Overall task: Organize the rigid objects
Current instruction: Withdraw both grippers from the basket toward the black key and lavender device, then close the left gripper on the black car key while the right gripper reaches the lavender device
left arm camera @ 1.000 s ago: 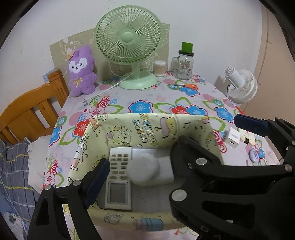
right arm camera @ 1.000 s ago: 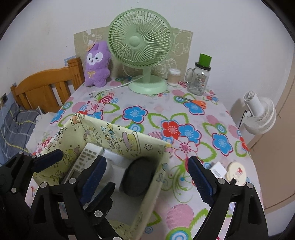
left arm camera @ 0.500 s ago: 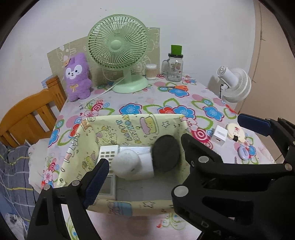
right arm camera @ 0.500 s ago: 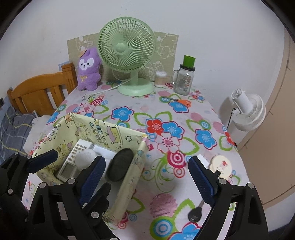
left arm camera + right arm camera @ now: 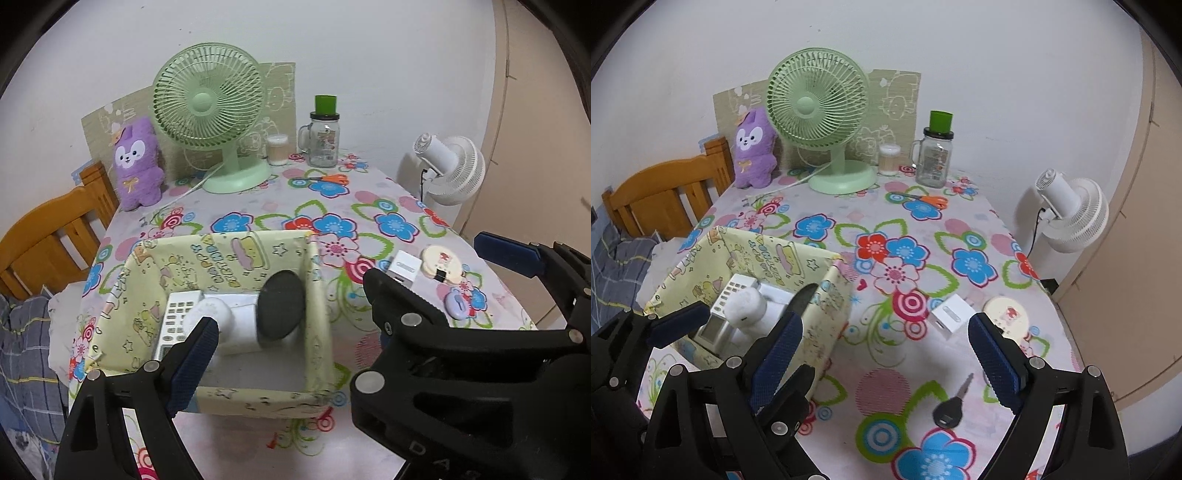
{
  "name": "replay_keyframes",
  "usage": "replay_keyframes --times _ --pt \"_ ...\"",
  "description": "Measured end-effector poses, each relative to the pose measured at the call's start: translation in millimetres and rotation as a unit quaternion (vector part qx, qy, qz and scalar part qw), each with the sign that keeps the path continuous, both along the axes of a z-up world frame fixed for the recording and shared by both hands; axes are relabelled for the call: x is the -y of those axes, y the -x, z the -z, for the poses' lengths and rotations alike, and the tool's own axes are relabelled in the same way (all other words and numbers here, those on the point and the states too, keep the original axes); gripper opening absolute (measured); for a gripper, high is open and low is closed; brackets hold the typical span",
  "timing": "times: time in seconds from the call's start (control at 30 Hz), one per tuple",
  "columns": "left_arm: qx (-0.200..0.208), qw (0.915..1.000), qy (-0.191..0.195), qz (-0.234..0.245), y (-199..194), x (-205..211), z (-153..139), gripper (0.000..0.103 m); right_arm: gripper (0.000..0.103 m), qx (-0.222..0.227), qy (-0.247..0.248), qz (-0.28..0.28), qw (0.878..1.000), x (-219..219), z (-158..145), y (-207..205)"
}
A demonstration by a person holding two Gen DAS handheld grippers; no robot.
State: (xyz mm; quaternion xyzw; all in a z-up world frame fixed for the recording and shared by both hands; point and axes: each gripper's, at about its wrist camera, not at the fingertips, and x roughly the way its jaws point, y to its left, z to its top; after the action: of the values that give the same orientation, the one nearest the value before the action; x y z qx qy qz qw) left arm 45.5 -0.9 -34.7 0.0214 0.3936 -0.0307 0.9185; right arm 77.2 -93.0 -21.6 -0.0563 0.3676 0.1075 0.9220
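Observation:
A yellow cartoon-print box (image 5: 221, 397) (image 5: 827, 314) sits near the table's front left. Inside lie a white remote (image 5: 177, 317), a white round-headed device (image 5: 221, 317) and a black disc (image 5: 280, 304) leaning on the right wall. On the table to the right lie a white charger cube (image 5: 951, 315) (image 5: 404, 267), a round cream case (image 5: 1006, 314) (image 5: 441, 262), a black key (image 5: 951, 408) and a small lilac item (image 5: 458, 304). My left gripper (image 5: 351, 302) is open and empty above the box's front. My right gripper (image 5: 886, 358) is open and empty, above the table right of the box.
A green desk fan (image 5: 822, 122), purple plush (image 5: 753, 147), small jar (image 5: 889, 158), glass mug with green lid (image 5: 934, 155) and orange scissors (image 5: 927, 199) stand at the back. A white fan (image 5: 1067, 214) is off the right edge. A wooden chair (image 5: 665, 192) is on the left.
Both grippers have pulled back and up from the box. The black disc now leans inside the box. The key and more of the table's right side have come into view.

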Motion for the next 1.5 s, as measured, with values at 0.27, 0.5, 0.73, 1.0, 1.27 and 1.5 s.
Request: replay_keyframes --times 0.27,0.5,0.73,1.0,1.27,1.5 --pt "0.0 0.9999 0.001 0.014 3 21 0 0.091 0.093 0.0 -0.004 0.009 1.0 22 1 5" --pt "-0.002 0.9997 0.003 0.025 5 38 4 0.091 0.093 0.004 -0.007 0.011 1.0 41 3 11" --pt "-0.002 0.9993 0.007 0.036 8 53 8 0.091 0.093 0.003 -0.009 0.016 1.0 57 8 15" --pt "-0.001 0.9989 0.007 0.045 8 71 14 0.091 0.093 0.005 -0.006 0.024 1.0 74 13 20" --pt "0.0 0.9979 0.006 0.064 11 90 20 0.091 0.093 0.006 -0.009 0.034 0.999 94 20 26" --pt "-0.011 0.9973 0.02 0.069 12 100 30 0.091 0.091 0.007 -0.009 0.036 0.999 108 29 30"
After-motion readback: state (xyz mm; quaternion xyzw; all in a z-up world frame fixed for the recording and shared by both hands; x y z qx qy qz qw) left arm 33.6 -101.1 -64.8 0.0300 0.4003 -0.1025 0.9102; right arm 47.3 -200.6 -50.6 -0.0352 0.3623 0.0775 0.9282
